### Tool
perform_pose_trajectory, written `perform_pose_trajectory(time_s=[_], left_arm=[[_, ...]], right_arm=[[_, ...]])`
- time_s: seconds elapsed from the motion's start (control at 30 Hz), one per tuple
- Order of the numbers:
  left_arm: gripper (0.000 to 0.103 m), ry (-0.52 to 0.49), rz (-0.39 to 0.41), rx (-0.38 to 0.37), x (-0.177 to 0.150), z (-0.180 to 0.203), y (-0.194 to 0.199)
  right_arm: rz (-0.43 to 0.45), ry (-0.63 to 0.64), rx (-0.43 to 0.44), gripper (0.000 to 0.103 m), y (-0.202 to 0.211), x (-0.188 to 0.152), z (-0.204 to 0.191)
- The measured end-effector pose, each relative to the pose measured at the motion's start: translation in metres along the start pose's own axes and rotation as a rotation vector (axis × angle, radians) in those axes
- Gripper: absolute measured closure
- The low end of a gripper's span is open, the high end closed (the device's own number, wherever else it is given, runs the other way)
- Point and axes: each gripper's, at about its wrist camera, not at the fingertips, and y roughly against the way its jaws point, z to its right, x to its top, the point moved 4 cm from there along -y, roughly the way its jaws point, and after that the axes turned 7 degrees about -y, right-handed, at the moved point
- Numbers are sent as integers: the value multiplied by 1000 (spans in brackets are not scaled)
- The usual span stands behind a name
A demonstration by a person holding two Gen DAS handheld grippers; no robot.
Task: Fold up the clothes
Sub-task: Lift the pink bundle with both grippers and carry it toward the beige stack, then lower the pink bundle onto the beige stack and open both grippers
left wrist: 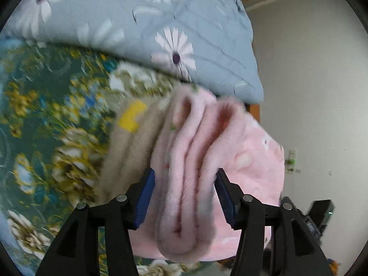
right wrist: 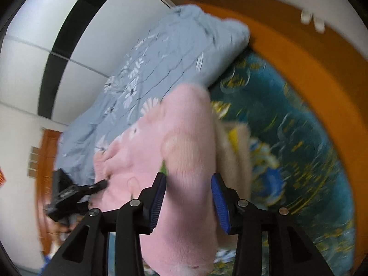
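A folded pink fleece garment [left wrist: 191, 161] lies bunched in thick folds on a beige fleece piece [left wrist: 128, 142] with a yellow patch, on the bed. My left gripper [left wrist: 184, 181] is open around the pink folds, which sit loosely between its blue pads [left wrist: 145, 195]. My right gripper [right wrist: 188, 184] is also open, and another part of the same pink garment [right wrist: 184, 138] fills the gap between its jaws. The beige piece [right wrist: 237, 156] shows just right of it. The left gripper's black body [right wrist: 66, 195] appears at the left of the right wrist view, against the pink cloth.
The bed has a teal floral sheet [left wrist: 46, 115]. A blue-grey daisy quilt [left wrist: 142, 23] is heaped behind the garments. An orange wooden bed frame [right wrist: 310, 53] curves along the far side. A white wall [left wrist: 310, 92] stands to the right.
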Motion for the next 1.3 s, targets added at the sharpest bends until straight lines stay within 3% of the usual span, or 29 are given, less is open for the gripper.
perform_pose_trajectory(time_s=[0.07, 0.17, 0.27, 0.37, 0.5, 0.67, 0.83, 0.93, 1.1, 1.3], left_arm=[[47, -3, 73, 36, 6, 1, 17], [47, -48, 129, -11, 12, 18, 35], [47, -222, 97, -34, 8, 55, 29], [47, -369, 50, 7, 2, 77, 4], [47, -337, -13, 71, 5, 59, -36], [47, -324, -20, 64, 9, 59, -42], [47, -299, 17, 45, 6, 68, -13], [47, -333, 68, 38, -9, 75, 15], [47, -375, 99, 25, -49, 81, 40], [47, -340, 56, 69, -77, 57, 19]], right_arm=[[14, 57, -29, 58, 6, 6, -14], [-1, 148, -41, 58, 0, 9, -38], [-31, 209, -44, 58, -15, 9, -53], [-65, 251, -74, 58, -40, 13, -61], [-114, 239, -149, 59, -66, 18, -50], [-148, 238, -196, 59, -82, 16, -39], [-112, 226, -207, 59, -73, 19, -47], [-30, 226, -167, 59, -42, 15, -56], [66, 260, -139, 59, 8, -20, -64], [-12, 214, -111, 59, -3, -82, -53]])
